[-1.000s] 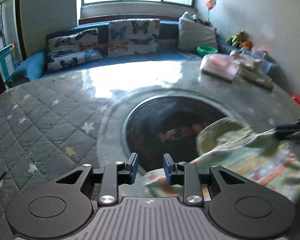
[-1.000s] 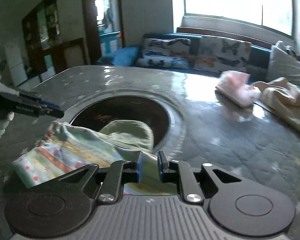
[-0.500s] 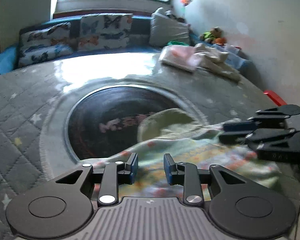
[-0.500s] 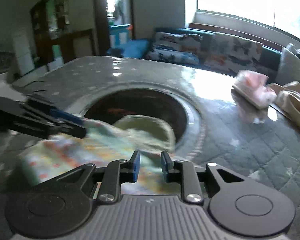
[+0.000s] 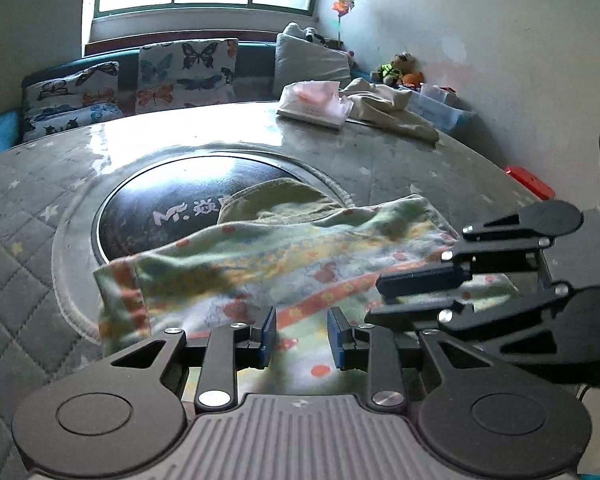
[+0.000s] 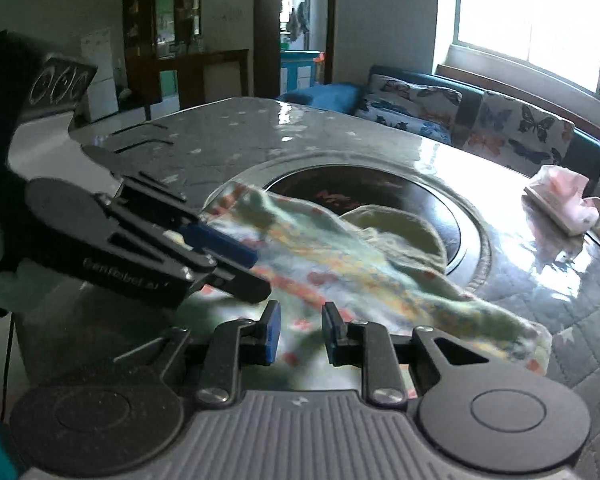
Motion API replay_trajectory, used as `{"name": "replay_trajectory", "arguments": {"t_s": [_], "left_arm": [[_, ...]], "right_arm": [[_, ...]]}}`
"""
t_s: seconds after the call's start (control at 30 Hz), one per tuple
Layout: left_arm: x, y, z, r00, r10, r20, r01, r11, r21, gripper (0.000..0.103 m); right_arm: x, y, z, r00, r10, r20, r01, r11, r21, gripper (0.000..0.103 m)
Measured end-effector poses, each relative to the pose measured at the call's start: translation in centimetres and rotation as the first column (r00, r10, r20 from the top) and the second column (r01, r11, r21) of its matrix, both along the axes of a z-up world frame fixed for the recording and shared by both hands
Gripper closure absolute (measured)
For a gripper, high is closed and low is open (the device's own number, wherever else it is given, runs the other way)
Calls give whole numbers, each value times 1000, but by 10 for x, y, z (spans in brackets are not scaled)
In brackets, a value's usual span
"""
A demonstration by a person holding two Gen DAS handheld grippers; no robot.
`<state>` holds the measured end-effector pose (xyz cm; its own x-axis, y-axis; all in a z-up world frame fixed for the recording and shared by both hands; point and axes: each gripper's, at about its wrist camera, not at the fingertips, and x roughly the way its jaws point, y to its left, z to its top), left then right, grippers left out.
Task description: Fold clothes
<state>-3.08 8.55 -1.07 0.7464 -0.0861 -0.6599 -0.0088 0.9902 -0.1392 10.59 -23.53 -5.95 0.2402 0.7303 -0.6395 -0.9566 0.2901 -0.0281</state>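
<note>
The garment lies across the table, draped over the dark round inset at about 12 o'clock from both tools. The left gripper and right gripper hover over its near edge, jaws parted, holding nothing. To fold well, I judge each should pinch a near corner at equal height and carry it evenly. The cloth is soft, thin, floral-striped, rumpled; the table cover is quilted with stars under glossy film.
</note>
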Motion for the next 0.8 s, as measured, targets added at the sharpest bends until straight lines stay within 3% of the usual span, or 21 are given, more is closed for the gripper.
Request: {"name": "replay_trajectory", "arguments": {"t_s": [0.27, 0.8], "left_arm": [[-22, -2, -6, 999, 39, 24, -39, 999, 2, 67], [-60, 17, -6, 989, 137, 51, -136, 990, -34, 63]], "right_arm": [[-13, -14, -3, 1000, 3, 8, -3, 1000, -6, 80], [10, -80, -7, 985, -169, -23, 168, 985, -25, 79]]}}
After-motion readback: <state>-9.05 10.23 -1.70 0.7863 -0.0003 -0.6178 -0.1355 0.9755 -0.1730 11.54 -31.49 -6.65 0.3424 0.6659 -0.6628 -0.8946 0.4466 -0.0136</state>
